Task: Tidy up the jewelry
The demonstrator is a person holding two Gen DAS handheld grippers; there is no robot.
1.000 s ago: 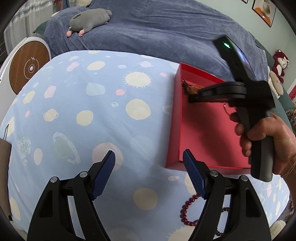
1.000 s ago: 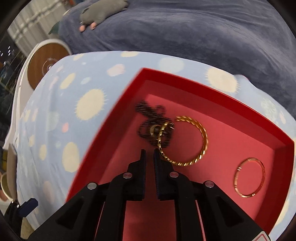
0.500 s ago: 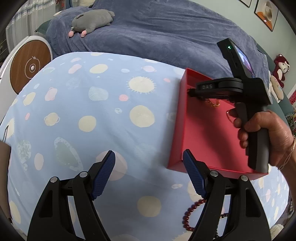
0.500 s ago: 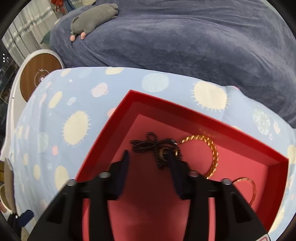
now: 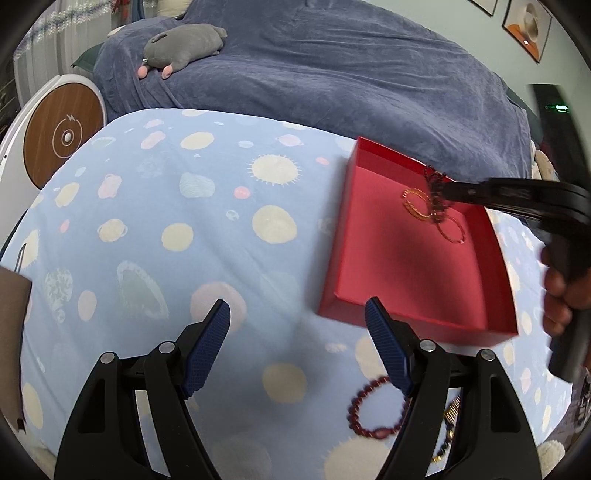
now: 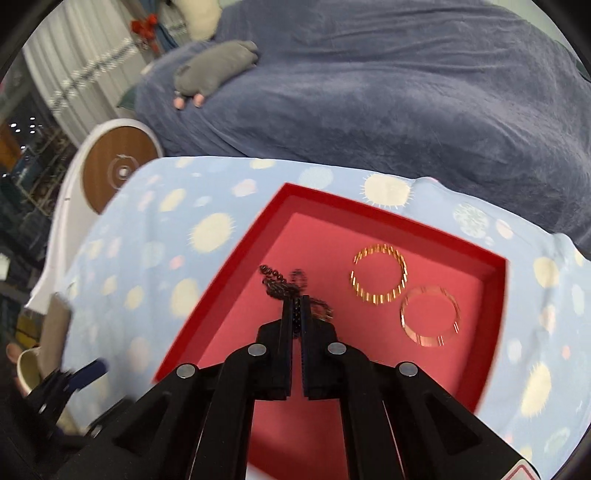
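Home bedroom: bed under rumpled blue-grey blanket [image 5: 332, 74], grey plush toy animal [image 5: 184, 44] on it, framed pictures [image 5: 526, 27] on pale wall.

Left gripper [image 5: 297, 319]: black angular plastic arms, ribbed dark-blue pads on the inner fingertips [image 5: 208, 345], round silver screws at each joint

Right gripper [image 6: 296, 314]: same black build, four silver screws across the linkage, pads narrow and dark; red-edged label at the lower corner of its body. From the left wrist view: black pistol-style handle, small green light on top
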